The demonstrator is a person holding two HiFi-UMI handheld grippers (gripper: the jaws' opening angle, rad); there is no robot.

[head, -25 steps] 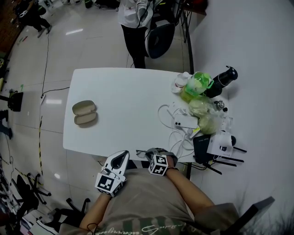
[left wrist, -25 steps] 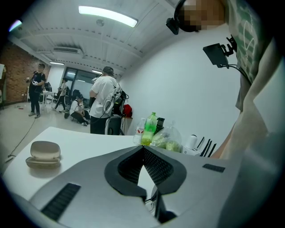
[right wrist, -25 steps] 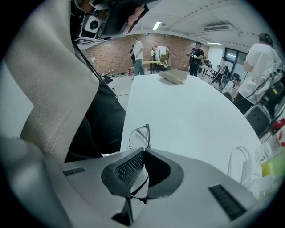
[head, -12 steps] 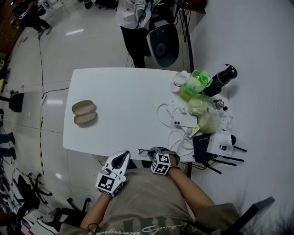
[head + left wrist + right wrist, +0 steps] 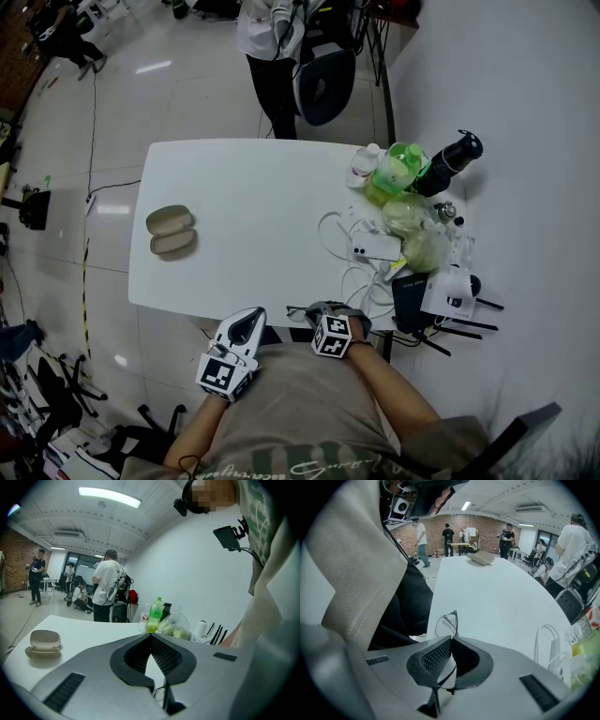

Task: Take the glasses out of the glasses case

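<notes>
The open beige glasses case (image 5: 170,231) lies on the left part of the white table (image 5: 253,202); it also shows in the left gripper view (image 5: 44,642) and far off in the right gripper view (image 5: 482,558). The thin-framed glasses (image 5: 297,311) hang at the table's near edge, one lens (image 5: 446,624) showing just past the jaws. My right gripper (image 5: 313,310) is shut on the glasses, a temple running down between its jaws (image 5: 451,640). My left gripper (image 5: 250,318) is off the table's near edge, shut and holding nothing (image 5: 151,635).
At the table's right end lie white cables (image 5: 349,251), a phone (image 5: 377,247), a green bottle (image 5: 397,170), a plastic bag (image 5: 415,232), a black flask (image 5: 452,159) and a white router (image 5: 451,292). A person (image 5: 270,52) and a chair (image 5: 324,84) are beyond the far edge.
My right gripper has drifted slightly to the right along the table's near edge with the glasses in it. The left gripper and the case have stayed put.
</notes>
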